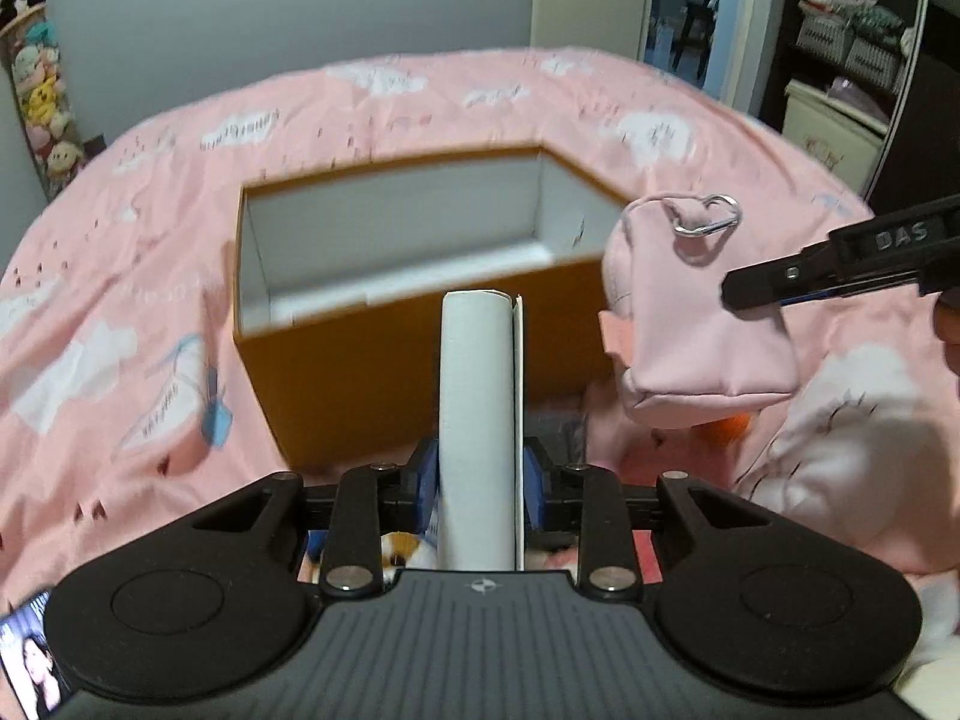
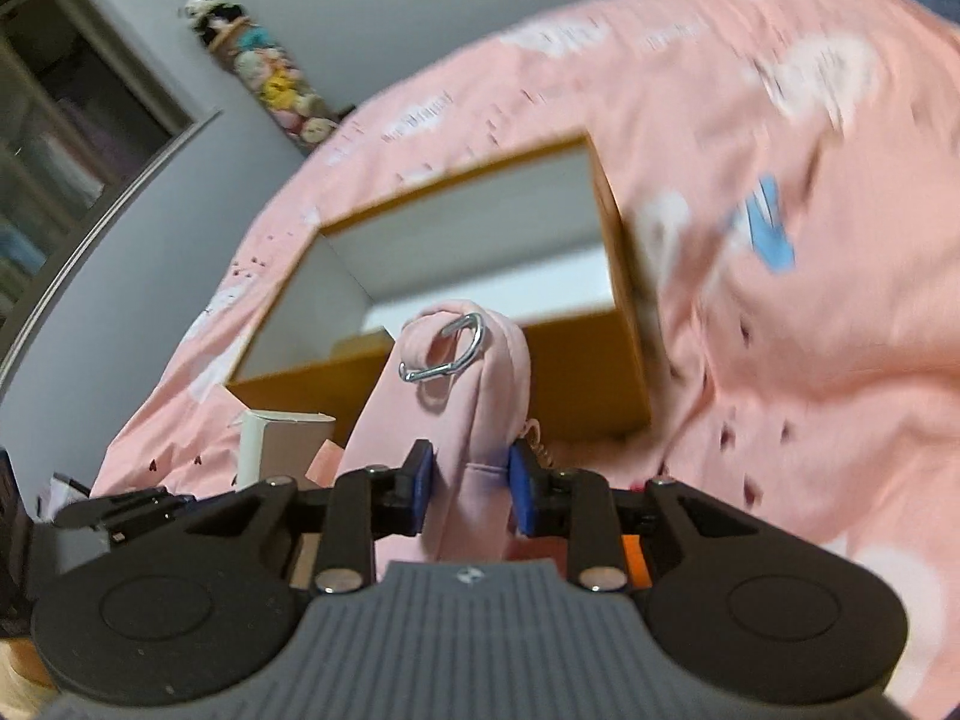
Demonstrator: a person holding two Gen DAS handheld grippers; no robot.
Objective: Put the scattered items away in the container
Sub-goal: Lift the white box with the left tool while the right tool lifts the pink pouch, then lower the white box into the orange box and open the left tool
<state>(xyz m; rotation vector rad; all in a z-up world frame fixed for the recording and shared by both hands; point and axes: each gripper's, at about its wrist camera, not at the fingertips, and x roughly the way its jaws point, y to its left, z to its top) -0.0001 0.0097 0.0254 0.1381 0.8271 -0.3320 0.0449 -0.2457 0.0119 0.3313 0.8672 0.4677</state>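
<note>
The left gripper [image 1: 480, 474] pinches a white box [image 1: 477, 420], its long axis pointing toward the open orange box [image 1: 420, 360] on the bed [image 1: 120, 300]. The right gripper [image 2: 468, 486] pinches a pink pouch [image 2: 456, 408], ring end forward.

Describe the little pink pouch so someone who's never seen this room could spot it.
Find the orange box on the pink bedspread. At its right end the right gripper holds a pink pouch. Unlike the neighbouring white carton, it is soft, with a silver clip.
</note>
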